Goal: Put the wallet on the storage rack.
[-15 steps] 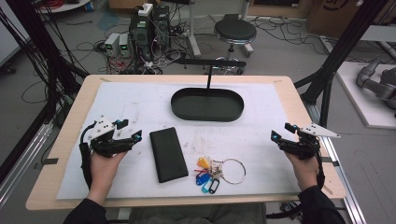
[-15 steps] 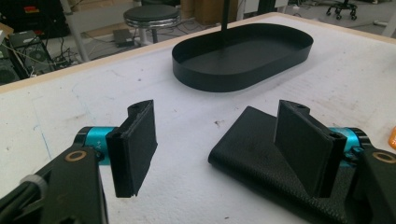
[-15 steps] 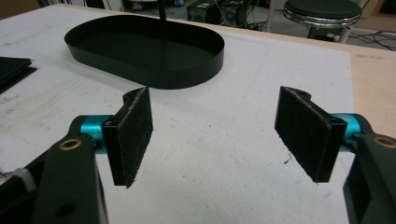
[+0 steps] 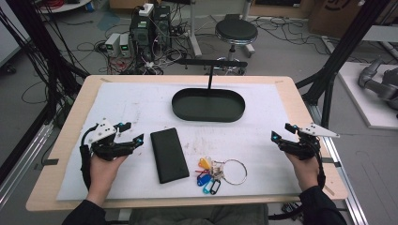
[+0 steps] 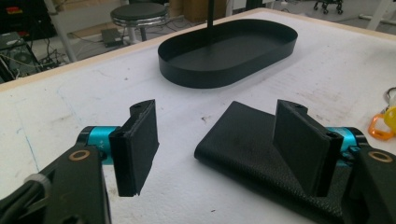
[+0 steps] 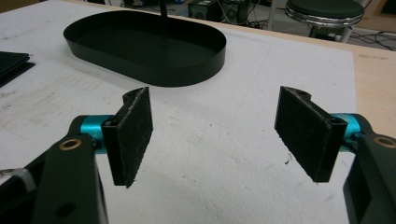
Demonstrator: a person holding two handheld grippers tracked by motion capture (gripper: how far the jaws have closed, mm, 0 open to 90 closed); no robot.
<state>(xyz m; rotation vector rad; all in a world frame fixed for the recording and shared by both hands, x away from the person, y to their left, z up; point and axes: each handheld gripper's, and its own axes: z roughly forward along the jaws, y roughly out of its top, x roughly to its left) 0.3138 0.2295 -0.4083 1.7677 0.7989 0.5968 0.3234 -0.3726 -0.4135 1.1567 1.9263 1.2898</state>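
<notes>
A black leather wallet (image 4: 169, 154) lies on the white mat, just right of my left gripper (image 4: 132, 132). In the left gripper view that gripper (image 5: 217, 140) is open, and the wallet's corner (image 5: 243, 140) lies past its right jaw, apart from the pads. A key ring with coloured tags (image 4: 211, 176) lies right of the wallet, and an orange tag (image 5: 380, 128) shows at the edge of the left gripper view. A black oval tray (image 4: 206, 104) with an upright post sits at the back. My right gripper (image 4: 280, 131) rests at the right, open and empty (image 6: 215, 135), and points toward the tray (image 6: 140, 42).
The white mat (image 4: 141, 103) covers most of the wooden table (image 4: 300, 98). Past the far edge stand a round stool (image 4: 236, 32) and computer boxes with cables (image 4: 141, 33). Black frame poles (image 4: 342, 51) rise at both sides.
</notes>
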